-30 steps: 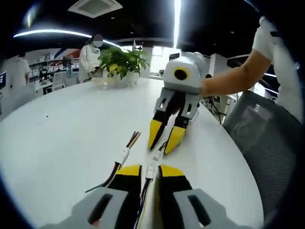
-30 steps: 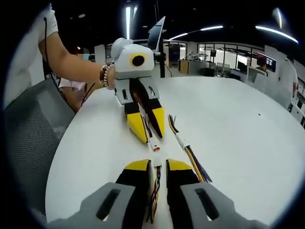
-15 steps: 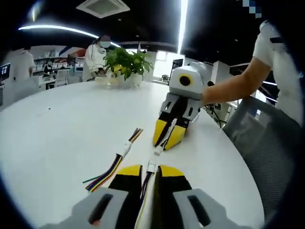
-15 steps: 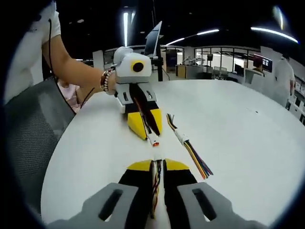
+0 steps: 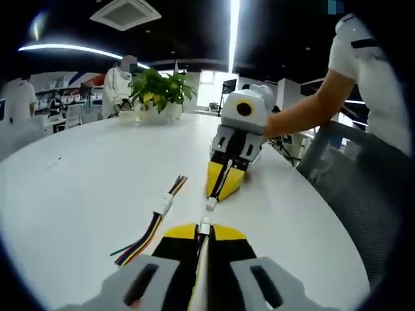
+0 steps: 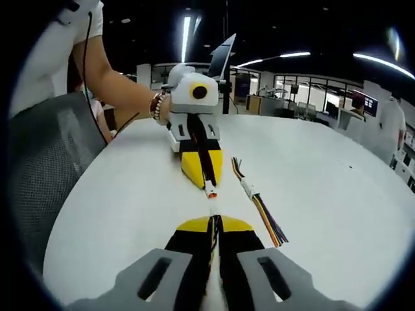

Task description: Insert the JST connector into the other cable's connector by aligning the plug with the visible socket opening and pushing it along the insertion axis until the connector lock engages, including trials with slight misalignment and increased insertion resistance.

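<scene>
both grippers have their jaws pinched shut on their own cable ends over the white table (image 5: 78, 188).

left gripper (image 5: 201, 231) grips a cable w/ the white connector (image 5: 205, 226) poking out just past its tips. right gripper (image 6: 216, 223) clamps the other cable, and its connector (image 5: 211, 205) hangs off its tips in the left gripper view. in the right gripper view you can see an orange bit at the tip of the left one's connector (image 6: 211, 191).

progress imo: roughly lined up nose to nose, v close, but not mated yet afaict. still left: close the gap, push till the lock engages.

spare cable (image 5: 153, 219) w/ coloured wires lies just beside, untouched.
</scene>
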A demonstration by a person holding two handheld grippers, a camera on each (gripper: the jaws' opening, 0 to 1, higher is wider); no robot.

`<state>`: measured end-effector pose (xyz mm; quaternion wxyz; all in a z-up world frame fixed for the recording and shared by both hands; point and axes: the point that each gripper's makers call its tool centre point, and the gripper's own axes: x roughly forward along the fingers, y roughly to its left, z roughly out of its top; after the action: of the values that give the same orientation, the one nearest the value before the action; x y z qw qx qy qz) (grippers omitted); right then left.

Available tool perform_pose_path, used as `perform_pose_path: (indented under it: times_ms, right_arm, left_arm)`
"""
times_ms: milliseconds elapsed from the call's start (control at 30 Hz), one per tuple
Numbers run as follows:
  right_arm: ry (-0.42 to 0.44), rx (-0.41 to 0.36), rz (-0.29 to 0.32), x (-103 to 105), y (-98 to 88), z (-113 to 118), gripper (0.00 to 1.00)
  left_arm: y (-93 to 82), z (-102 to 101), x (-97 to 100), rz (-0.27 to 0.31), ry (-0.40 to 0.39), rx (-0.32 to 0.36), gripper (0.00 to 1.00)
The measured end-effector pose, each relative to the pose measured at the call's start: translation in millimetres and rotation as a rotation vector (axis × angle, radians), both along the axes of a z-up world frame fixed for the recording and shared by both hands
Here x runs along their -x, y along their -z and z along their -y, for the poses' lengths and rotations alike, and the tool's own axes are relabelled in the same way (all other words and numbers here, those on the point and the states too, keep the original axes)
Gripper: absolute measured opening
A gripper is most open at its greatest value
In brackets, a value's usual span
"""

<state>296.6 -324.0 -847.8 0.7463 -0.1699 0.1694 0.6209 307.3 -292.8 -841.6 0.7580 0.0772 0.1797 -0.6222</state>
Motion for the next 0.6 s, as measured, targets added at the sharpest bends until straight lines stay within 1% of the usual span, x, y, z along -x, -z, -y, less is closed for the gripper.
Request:
perform_pose_path:
  times_ms: [33, 67, 200, 300, 333, 367, 433, 500, 533, 600]
  right_arm:
    - [0.021, -0.006, -0.037, -0.3, 0.4, -0.2, 0.00]
    - [0.030, -0.011, -0.061, -0.8, 0.5, -0.2, 0.00]
    - [0.037, -0.007, -0.079, -3.3, -0.5, -0.4, 0.00]
    - [0.034, -0.001, -0.119, 0.6, -4.1, -2.1, 0.00]
    - [0.031, 0.003, -0.119, 1.0, -5.0, -3.2, 0.00]
    - [0.027, 0.048, -0.097, -0.3, -2.1, -0.6, 0.00]
    - [0.025, 0.033, -0.100, -0.8, -6.8, -3.2, 0.00]
    - [0.044, 0.027, -0.115, -4.4, -10.8, -3.0, 0.00]
    - [0.058, 0.024, -0.126, -6.3, -12.4, -2.3, 0.00]
    - [0.104, 0.008, -0.195, -7.7, -13.1, -1.5, 0.00]
  left_arm:
    - [-0.1, 0.5, 0.0, -0.003, 0.007, -0.001, 0.00]
    - [0.2, 0.8, -0.4, -0.001, 0.009, -0.005, 0.00]
    - [0.9, 2.1, -1.6, 0.007, 0.026, -0.027, 0.00]
    - [1.8, 2.6, 0.9, 0.011, 0.057, -0.056, 0.00]
    - [2.2, 2.3, 1.5, 0.015, 0.064, -0.065, 0.00]
    - [2.0, 2.3, 0.9, 0.023, 0.072, -0.077, 0.00]
    - [-0.3, 2.0, -0.1, 0.025, 0.074, -0.078, 0.00]
    - [-5.0, 2.5, -1.0, 0.030, 0.078, -0.074, 0.00]
    - [-7.6, 2.3, -1.3, 0.041, 0.081, -0.077, 0.00]
    - [-12.2, 4.2, 0.5, 0.047, 0.090, -0.079, 0.00]
